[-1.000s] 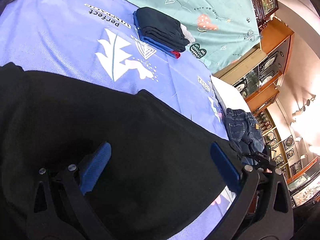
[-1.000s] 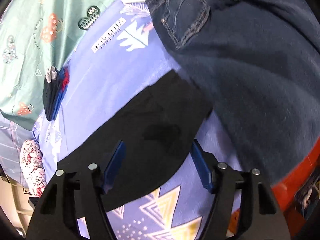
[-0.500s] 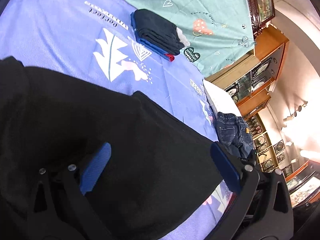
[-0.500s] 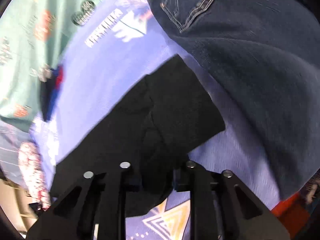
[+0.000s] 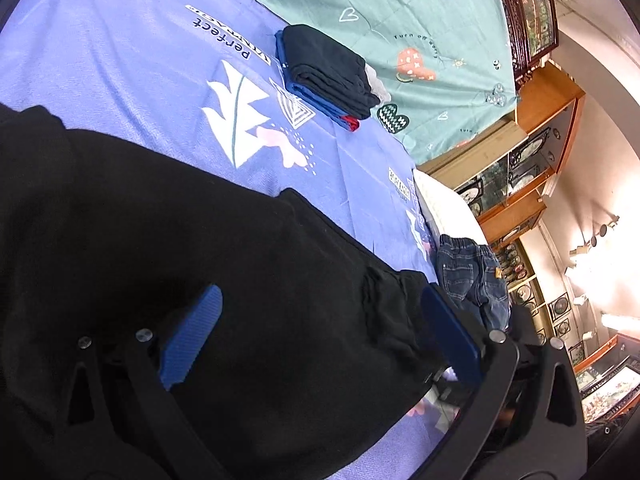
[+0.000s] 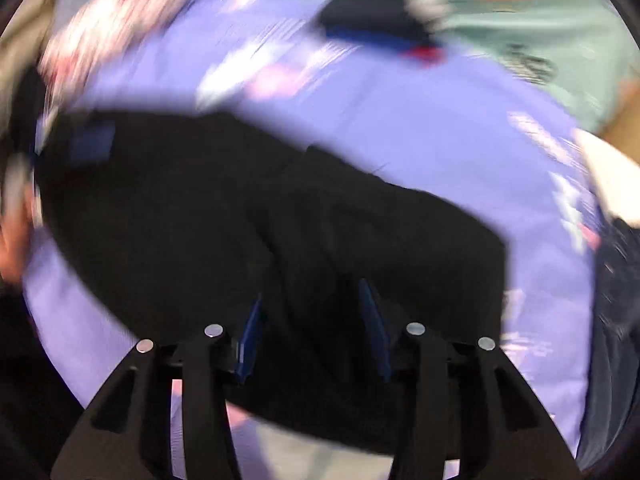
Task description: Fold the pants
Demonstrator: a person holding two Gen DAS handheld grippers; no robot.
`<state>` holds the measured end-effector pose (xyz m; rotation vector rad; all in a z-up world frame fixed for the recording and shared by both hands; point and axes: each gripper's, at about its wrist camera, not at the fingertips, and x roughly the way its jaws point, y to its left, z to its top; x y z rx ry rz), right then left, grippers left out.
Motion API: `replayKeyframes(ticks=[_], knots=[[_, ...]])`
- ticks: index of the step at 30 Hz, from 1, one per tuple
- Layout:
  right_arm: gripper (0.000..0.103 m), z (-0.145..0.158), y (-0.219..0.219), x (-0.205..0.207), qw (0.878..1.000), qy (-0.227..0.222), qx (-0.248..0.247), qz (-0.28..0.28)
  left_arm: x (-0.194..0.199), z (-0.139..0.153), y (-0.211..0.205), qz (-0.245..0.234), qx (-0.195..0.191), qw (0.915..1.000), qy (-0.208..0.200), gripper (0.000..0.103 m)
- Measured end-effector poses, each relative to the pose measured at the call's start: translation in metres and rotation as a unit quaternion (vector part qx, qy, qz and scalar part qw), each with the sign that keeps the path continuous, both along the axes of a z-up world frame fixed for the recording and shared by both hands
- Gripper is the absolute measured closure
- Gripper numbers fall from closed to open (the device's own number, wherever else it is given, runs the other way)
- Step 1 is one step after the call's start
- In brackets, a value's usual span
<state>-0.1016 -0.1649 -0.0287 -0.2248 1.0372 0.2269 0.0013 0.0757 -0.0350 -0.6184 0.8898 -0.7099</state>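
Black pants [image 5: 240, 248] lie spread on the purple bedsheet [image 5: 120, 52]. My left gripper [image 5: 320, 320] hangs just over them, open wide, its blue pads [image 5: 192, 336] well apart with the cloth below them. A bunched fold of the pants [image 5: 380, 308] lies by its right finger. The right wrist view is motion-blurred. There my right gripper [image 6: 312, 332] stands over the black pants [image 6: 240, 208] with its jaws opening. A ridge of black cloth runs between its blue pads [image 6: 374, 328], and their inner faces show.
A folded stack of dark clothes [image 5: 328, 76] sits at the far side of the sheet, by a teal cover [image 5: 400, 20]. Blue jeans [image 5: 472, 280] and a white pillow [image 5: 444, 204] lie to the right. Wooden display cabinets [image 5: 532, 152] stand beyond. A hand [image 6: 12, 240] shows at the left edge.
My right gripper shut on the pants' end, swept it fast across the bed while rolling, and its jaws have parted again. The pants' end now lies bunched. The left gripper barely moved.
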Motion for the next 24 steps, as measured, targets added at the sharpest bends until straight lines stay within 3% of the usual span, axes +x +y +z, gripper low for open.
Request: replayKeyframes(ticks=[2,5,7,9,10,11,14,18,20,22,24], knots=[[0.056,0.001,0.003,-0.014,1.0,-0.008,0.005,0.017,0.0,-0.001,0.003,0.0,-0.009,1.0,0.0,0.002],[0.047,0.031,-0.022,-0.023,0.996,-0.024,0.09,0.009,0.003,-0.002,0.002,-0.004,-0.013,0.9999,0.007,0.002],[0.047,0.044,-0.03,-0.025,0.994,-0.046,0.102,0.0,0.005,-0.003,0.001,-0.006,-0.013,0.9998,0.012,0.002],[0.049,0.047,-0.026,-0.021,0.996,-0.045,0.08,-0.005,0.004,-0.003,0.002,-0.004,-0.016,0.9998,0.01,0.002],[0.058,0.044,-0.023,-0.017,0.996,-0.039,0.076,-0.003,0.003,-0.003,0.003,-0.003,-0.018,0.9998,0.01,0.002],[0.061,0.037,-0.015,-0.007,0.997,-0.025,0.076,0.005,0.003,-0.003,0.004,-0.003,-0.019,0.9998,0.01,0.002],[0.062,0.017,-0.01,0.011,0.998,-0.006,0.056,0.027,0.002,-0.003,0.005,-0.001,-0.02,0.9997,0.01,0.002],[0.055,-0.007,0.005,0.022,0.999,0.01,-0.011,0.04,0.003,-0.003,0.005,-0.002,-0.021,0.9997,0.01,0.002],[0.056,-0.011,0.002,0.026,0.999,0.011,-0.011,0.034,0.003,-0.003,0.005,-0.002,-0.023,0.9997,0.011,0.002],[0.079,-0.012,-0.007,0.03,0.999,0.018,0.004,0.028,0.003,-0.003,0.005,-0.002,-0.025,0.9996,0.011,0.002],[0.082,-0.002,-0.014,0.029,0.999,0.01,0.019,0.026,0.003,-0.003,0.005,-0.002,-0.027,0.9996,0.011,0.002]])
